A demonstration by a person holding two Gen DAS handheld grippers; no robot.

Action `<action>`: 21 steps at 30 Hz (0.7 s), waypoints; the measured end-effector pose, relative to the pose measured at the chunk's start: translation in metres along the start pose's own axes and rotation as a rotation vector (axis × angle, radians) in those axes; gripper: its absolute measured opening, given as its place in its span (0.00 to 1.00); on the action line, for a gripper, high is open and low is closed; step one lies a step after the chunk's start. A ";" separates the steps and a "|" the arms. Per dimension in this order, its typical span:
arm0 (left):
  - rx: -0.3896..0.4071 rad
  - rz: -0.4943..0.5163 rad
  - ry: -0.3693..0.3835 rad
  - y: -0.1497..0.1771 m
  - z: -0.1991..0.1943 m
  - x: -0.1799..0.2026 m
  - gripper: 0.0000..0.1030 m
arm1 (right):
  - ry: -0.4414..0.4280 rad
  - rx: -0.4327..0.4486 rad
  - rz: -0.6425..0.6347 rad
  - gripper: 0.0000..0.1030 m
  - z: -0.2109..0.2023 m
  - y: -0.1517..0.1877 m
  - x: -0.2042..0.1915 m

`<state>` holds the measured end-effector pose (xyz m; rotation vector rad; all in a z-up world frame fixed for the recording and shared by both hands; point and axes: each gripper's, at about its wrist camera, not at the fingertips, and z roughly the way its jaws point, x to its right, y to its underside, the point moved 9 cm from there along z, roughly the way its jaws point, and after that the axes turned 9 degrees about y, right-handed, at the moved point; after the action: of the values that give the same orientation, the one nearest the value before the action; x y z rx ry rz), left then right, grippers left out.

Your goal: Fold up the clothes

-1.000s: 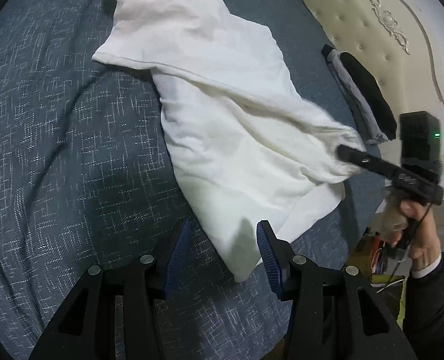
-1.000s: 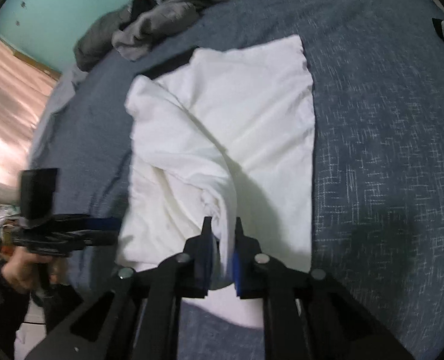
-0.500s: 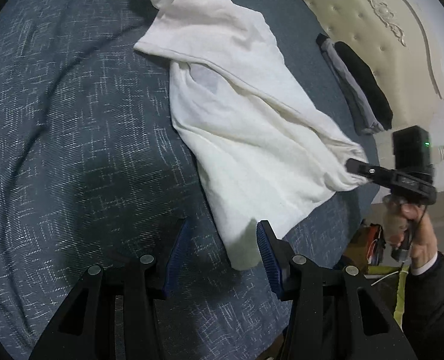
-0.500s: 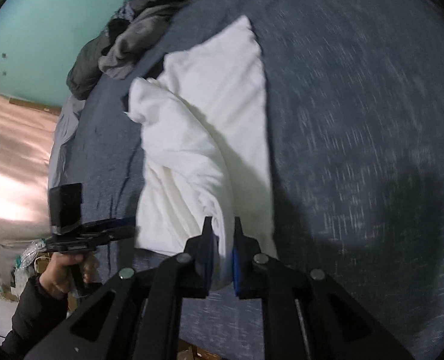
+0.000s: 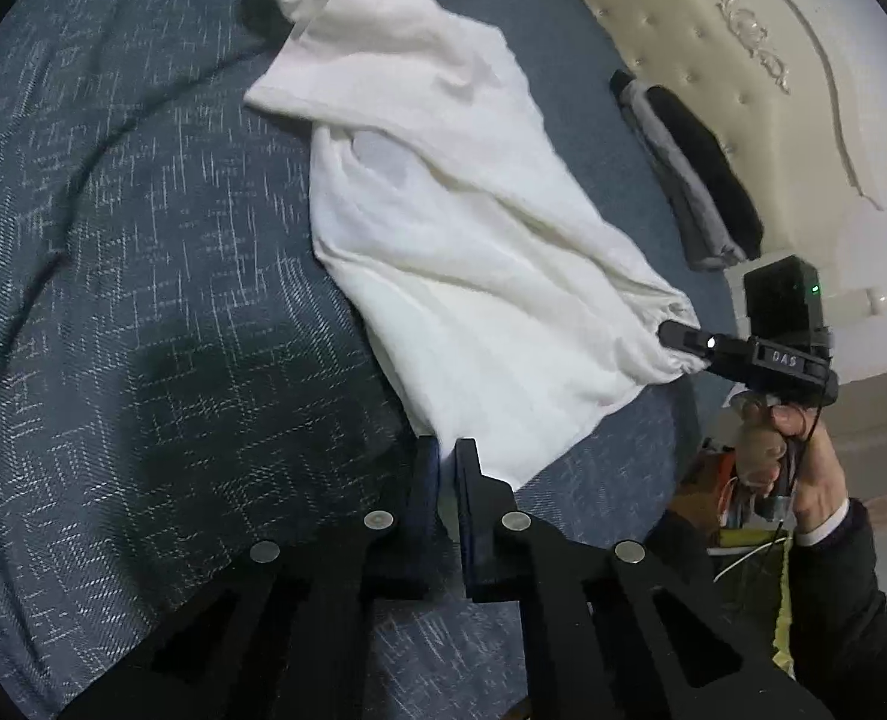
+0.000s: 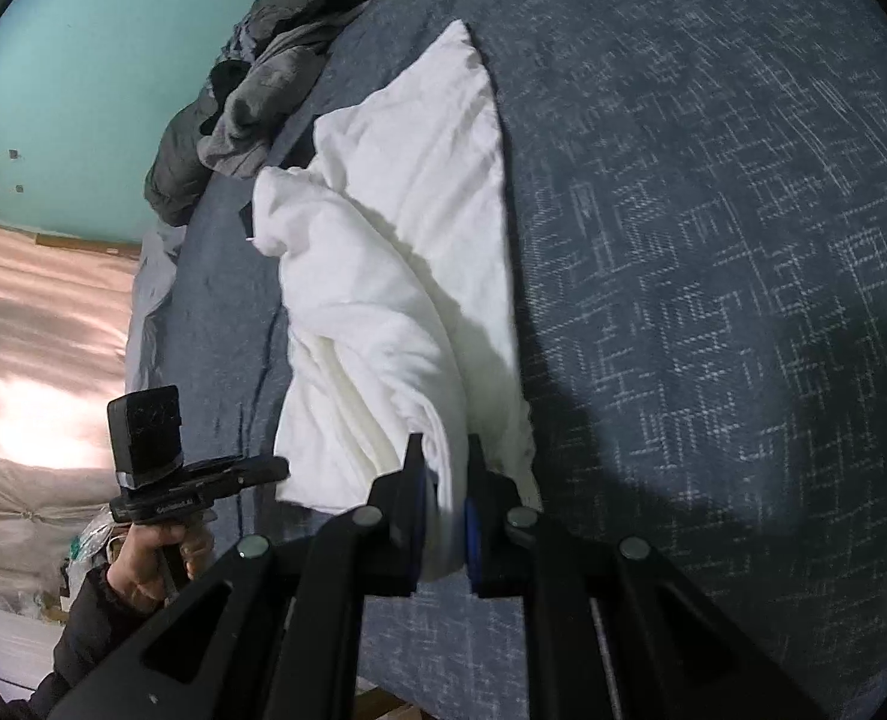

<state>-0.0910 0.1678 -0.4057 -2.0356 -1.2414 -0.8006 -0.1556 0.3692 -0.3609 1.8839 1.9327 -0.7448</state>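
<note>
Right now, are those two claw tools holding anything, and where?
Both hold the white shirt: left gripper at its near corner, right gripper at a bunched edge.

Left hand-held gripper [image 5: 447, 461] and right hand-held gripper [image 6: 443, 461] both angle downward, jaws clamped.

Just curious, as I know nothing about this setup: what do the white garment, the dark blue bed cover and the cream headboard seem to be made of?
The white garment looks like soft matte cotton knit: it drapes and bunches into loose folds. The dark blue bed cover seems a coarse woven fabric, with pale flecked threads. The cream headboard looks like button-tufted padded leather or vinyl with a slight sheen; which one, I can't tell.
</note>
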 end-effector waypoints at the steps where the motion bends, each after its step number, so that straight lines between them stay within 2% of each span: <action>1: 0.006 0.003 0.006 0.000 -0.004 0.001 0.06 | -0.026 -0.004 0.008 0.09 -0.001 0.000 -0.003; 3: 0.007 -0.001 -0.003 0.002 -0.007 -0.002 0.06 | -0.069 -0.018 0.019 0.09 0.000 0.002 -0.008; 9: -0.023 -0.028 -0.036 0.006 0.011 -0.008 0.06 | 0.003 -0.047 0.068 0.09 0.024 0.003 0.015; 11: -0.018 -0.032 -0.027 0.005 0.013 -0.006 0.09 | -0.004 -0.045 0.092 0.11 0.024 0.004 0.020; 13: -0.012 -0.024 -0.028 0.003 0.015 -0.002 0.21 | -0.007 -0.045 0.109 0.11 0.022 0.004 0.024; 16: -0.013 -0.006 -0.035 -0.003 0.019 0.004 0.27 | 0.012 -0.007 0.091 0.16 0.009 -0.002 0.026; 18: -0.010 0.008 -0.039 -0.006 0.016 0.005 0.27 | 0.060 0.041 0.050 0.29 -0.006 -0.008 0.026; 21: 0.009 0.035 -0.053 -0.011 0.004 0.002 0.27 | 0.108 0.089 -0.043 0.30 -0.021 -0.011 0.020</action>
<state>-0.0994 0.1758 -0.4048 -2.0773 -1.2329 -0.7282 -0.1653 0.3974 -0.3540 1.9782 2.0437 -0.7680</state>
